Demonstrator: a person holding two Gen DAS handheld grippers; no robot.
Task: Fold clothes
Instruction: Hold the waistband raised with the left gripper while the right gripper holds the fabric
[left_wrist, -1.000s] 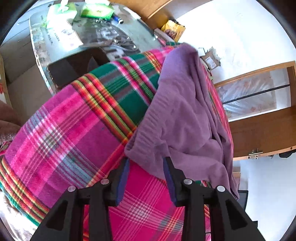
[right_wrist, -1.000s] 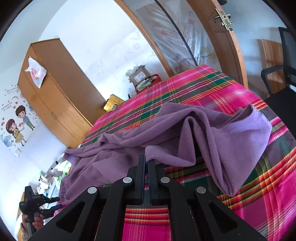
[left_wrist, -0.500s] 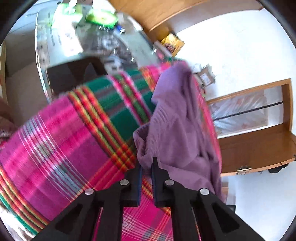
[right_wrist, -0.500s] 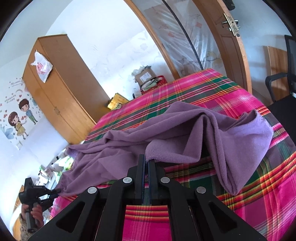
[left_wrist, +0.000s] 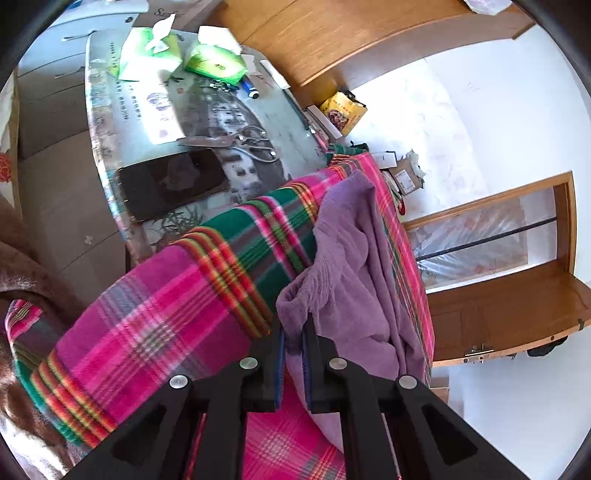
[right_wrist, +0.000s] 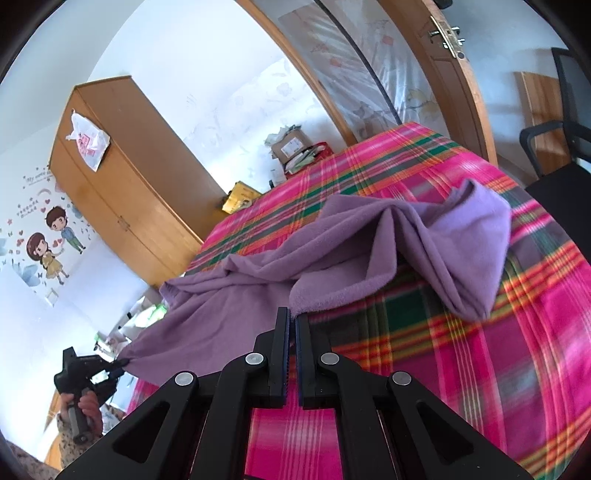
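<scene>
A purple garment (left_wrist: 354, 273) lies crumpled on a pink and green plaid blanket (left_wrist: 155, 325). My left gripper (left_wrist: 293, 332) is shut on one corner of the garment and holds it lifted a little. In the right wrist view the purple garment (right_wrist: 369, 251) stretches across the plaid blanket (right_wrist: 517, 350). My right gripper (right_wrist: 291, 321) is shut on a fuzzy edge of it. The left gripper (right_wrist: 120, 363) shows at the far left, pinching the other end, and the cloth hangs taut between the two.
A glass-topped table (left_wrist: 110, 155) stands beyond the blanket's edge with a dark phone (left_wrist: 170, 184), scissors (left_wrist: 236, 142) and green tissue packs (left_wrist: 147, 55). A wooden wardrobe (right_wrist: 122, 192), a door (right_wrist: 450, 74) and a black chair (right_wrist: 554, 147) surround the bed.
My left gripper closed on the garment's corner and pulled it up and back. The right gripper stayed shut on its edge and the cloth drew tauter between them.
</scene>
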